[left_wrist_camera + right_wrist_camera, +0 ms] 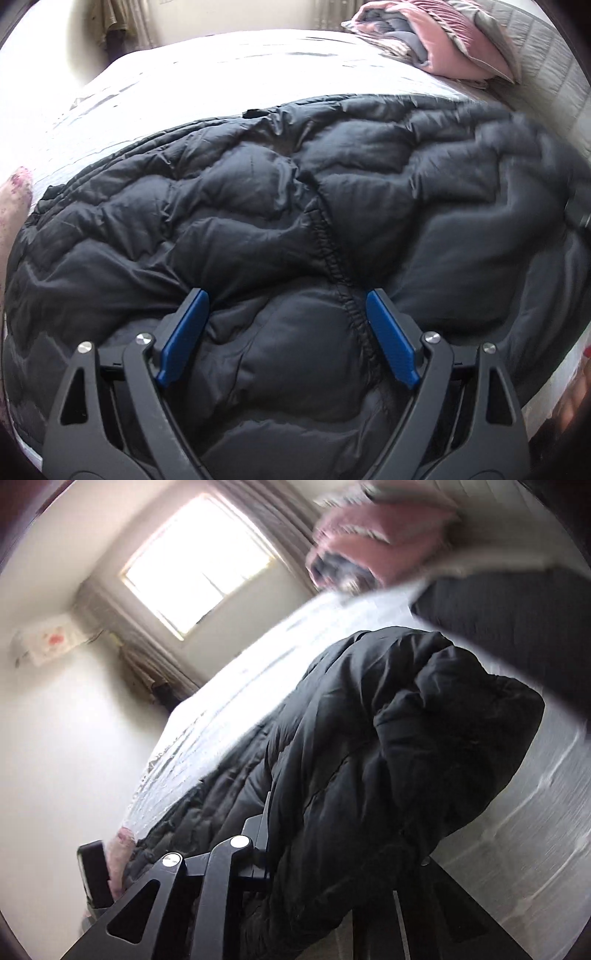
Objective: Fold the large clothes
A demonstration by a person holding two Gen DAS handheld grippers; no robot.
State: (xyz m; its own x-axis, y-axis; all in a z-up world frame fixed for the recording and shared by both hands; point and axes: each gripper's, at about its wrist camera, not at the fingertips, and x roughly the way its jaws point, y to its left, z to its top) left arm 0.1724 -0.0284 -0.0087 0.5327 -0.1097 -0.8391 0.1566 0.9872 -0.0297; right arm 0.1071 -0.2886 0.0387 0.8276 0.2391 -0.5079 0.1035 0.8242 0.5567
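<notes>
The black down jacket (295, 206) lies spread across the white bed (184, 74), folding barely begun. The left gripper (288, 328) hovers wide open over its middle, holding nothing. The right gripper (332, 849) lifts a sleeve (424, 738); its fingers are hidden, seemingly clamped.

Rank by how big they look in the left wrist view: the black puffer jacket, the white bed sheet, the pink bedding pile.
1. black puffer jacket, fills most of the frame, though it lies nearest the camera.
2. white bed sheet.
3. pink bedding pile, smallest, but farthest away.
</notes>
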